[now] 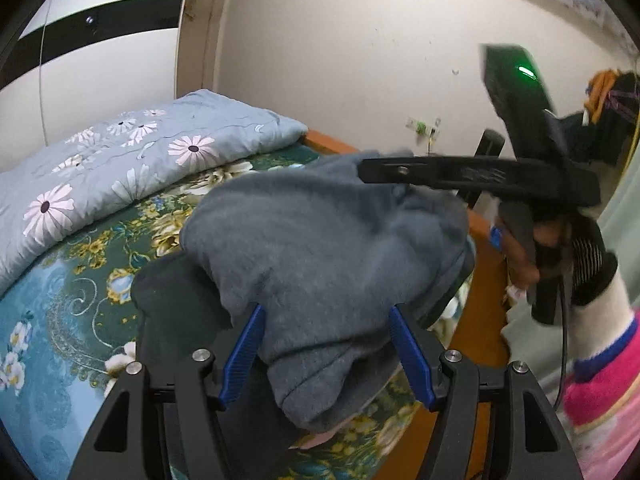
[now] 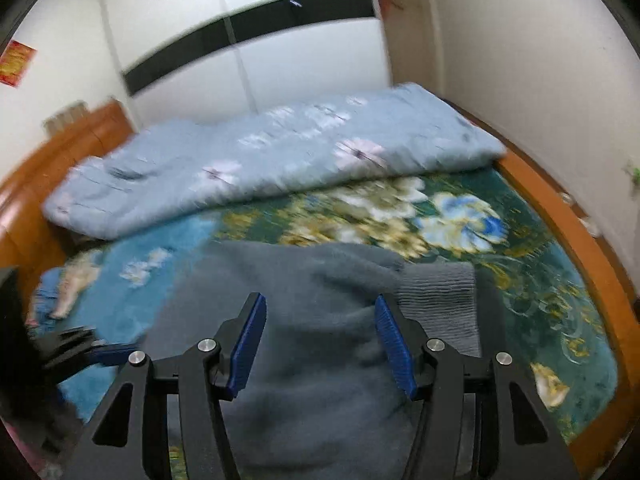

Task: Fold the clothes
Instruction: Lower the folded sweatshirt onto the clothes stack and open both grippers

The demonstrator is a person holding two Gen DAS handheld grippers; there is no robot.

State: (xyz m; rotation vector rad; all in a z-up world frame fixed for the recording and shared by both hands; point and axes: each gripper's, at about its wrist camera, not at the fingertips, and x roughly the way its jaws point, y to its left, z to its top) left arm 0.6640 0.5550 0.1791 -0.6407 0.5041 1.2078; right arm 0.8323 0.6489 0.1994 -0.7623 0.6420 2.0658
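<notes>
A grey-blue fleece garment (image 1: pixel 320 248) lies bunched on the floral bedspread (image 1: pixel 60 320). My left gripper (image 1: pixel 326 312) is open, its blue pads either side of a fold of the garment. The right gripper's black body (image 1: pixel 480 178) reaches in from the right above the garment's far edge. In the right wrist view the garment (image 2: pixel 312 320) lies under my open right gripper (image 2: pixel 320 300), and its ribbed cuff (image 2: pixel 440 300) lies flat to the right. The left gripper (image 2: pixel 104 350) shows at the left edge.
A folded light-blue floral quilt (image 2: pixel 260 160) lies across the far side of the bed. The wooden bed frame (image 2: pixel 580 240) runs along the right edge by the wall. A white wardrobe (image 2: pixel 240 48) stands behind. A person's arm in a pink sleeve (image 1: pixel 600 380) is at right.
</notes>
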